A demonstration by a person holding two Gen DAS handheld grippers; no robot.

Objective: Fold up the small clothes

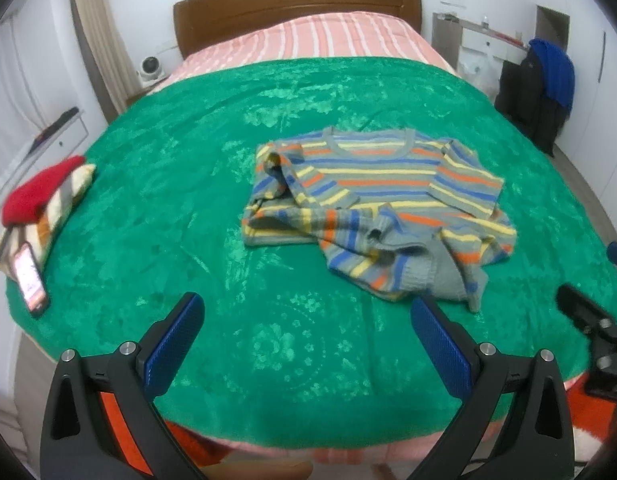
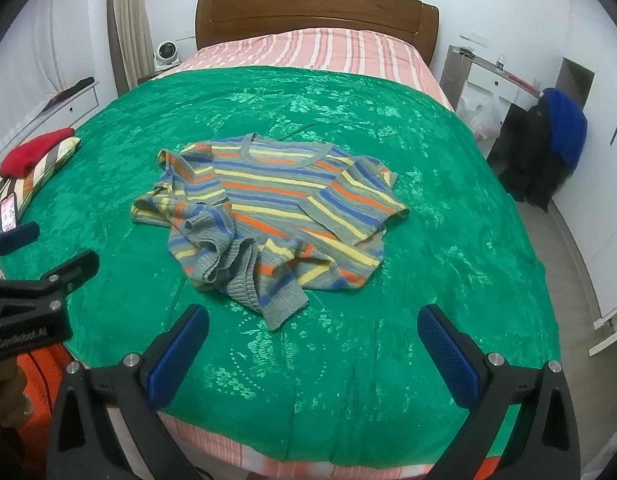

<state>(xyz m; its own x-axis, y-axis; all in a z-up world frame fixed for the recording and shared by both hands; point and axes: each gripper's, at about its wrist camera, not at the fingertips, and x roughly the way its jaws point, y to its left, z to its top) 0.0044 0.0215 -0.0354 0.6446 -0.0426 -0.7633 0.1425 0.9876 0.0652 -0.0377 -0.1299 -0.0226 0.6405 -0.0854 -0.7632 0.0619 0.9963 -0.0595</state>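
A small striped sweater (image 1: 372,196) (image 2: 276,208) in grey, yellow, orange and blue lies crumpled on the green blanket (image 1: 168,208) (image 2: 448,220), collar toward the headboard, hem and one sleeve bunched toward me. My left gripper (image 1: 306,312) hovers open above the blanket's near edge, just short of the hem, with nothing between its blue pads. My right gripper (image 2: 312,324) is open too, its fingers apart just short of the grey cuff that points my way. In the left wrist view the right gripper (image 1: 580,312) shows at the right edge; in the right wrist view the left gripper (image 2: 48,272) shows at the left.
A red folded garment (image 1: 40,188) on a striped cushion and a phone (image 1: 30,278) lie at the blanket's left edge. The wooden headboard (image 1: 296,4) and pink striped bedding are at the back. A chair with dark and blue clothes (image 2: 556,140) stands to the right of the bed.
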